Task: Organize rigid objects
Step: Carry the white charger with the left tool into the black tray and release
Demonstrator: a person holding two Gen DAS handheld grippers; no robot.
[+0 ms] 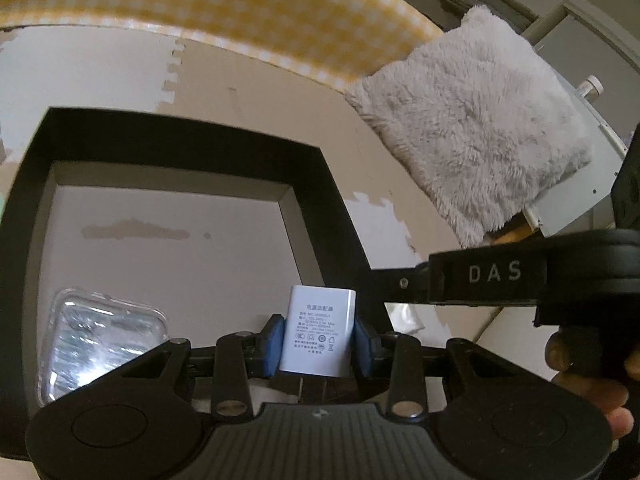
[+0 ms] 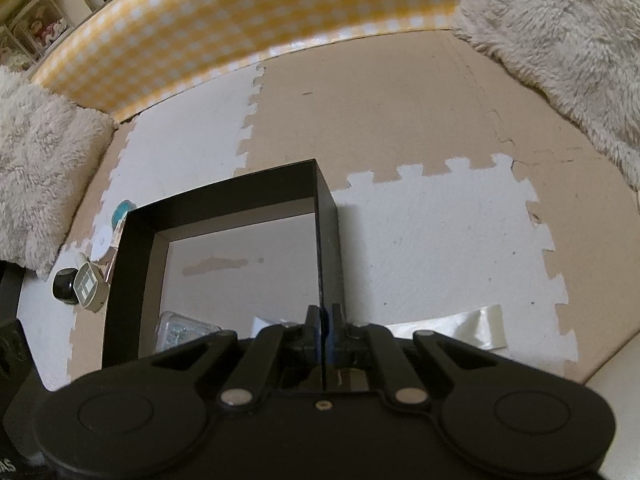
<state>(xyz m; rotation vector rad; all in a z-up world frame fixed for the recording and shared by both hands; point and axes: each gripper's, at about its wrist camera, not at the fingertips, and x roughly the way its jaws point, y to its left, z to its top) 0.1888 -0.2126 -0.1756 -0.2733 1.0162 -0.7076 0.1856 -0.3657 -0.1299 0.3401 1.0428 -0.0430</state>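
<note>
Left wrist — charger (image 1: 318, 330) between tool (image 1: 319, 338) pads

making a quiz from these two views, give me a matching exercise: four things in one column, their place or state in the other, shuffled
1. white power adapter
2. clear plastic case
3. right gripper
4. black cube

a. lying on the box floor
b. on the mat outside the box
c. held between the left gripper's fingers
d. clamped on the black box wall

Pairs: 1-c, 2-a, 3-d, 4-b
</note>
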